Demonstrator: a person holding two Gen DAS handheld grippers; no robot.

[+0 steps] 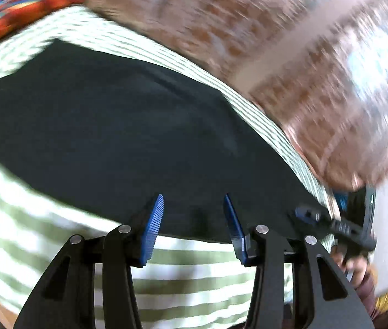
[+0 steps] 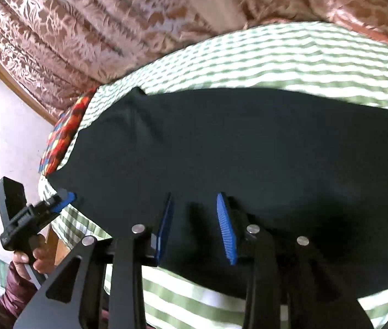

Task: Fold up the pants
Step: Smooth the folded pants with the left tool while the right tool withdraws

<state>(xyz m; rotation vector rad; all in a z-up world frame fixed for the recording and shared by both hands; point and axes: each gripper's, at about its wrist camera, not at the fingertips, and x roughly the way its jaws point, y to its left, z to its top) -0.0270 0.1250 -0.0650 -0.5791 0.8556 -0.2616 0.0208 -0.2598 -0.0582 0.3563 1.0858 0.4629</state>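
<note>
Dark pants (image 1: pixel 117 126) are lying across a green-striped bed (image 1: pixel 194 271). Both the left gripper (image 1: pixel 194 216) and the right gripper (image 2: pixel 195 211) are hovering at the near edge. Their jaws are standing spread, pinching nothing.

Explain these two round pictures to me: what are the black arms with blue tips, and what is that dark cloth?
No robot here: a person holds a hand tool in each hand, each with two blue-padded fingers and a wide-angle camera looking along them. One picture is from the left gripper, the other from the right gripper; each also glimpses the other at its edge. Dark pants lie spread on a green-striped sheet, with patterned curtains behind. Both grippers stand open over the pants' near edge, holding nothing.
</note>
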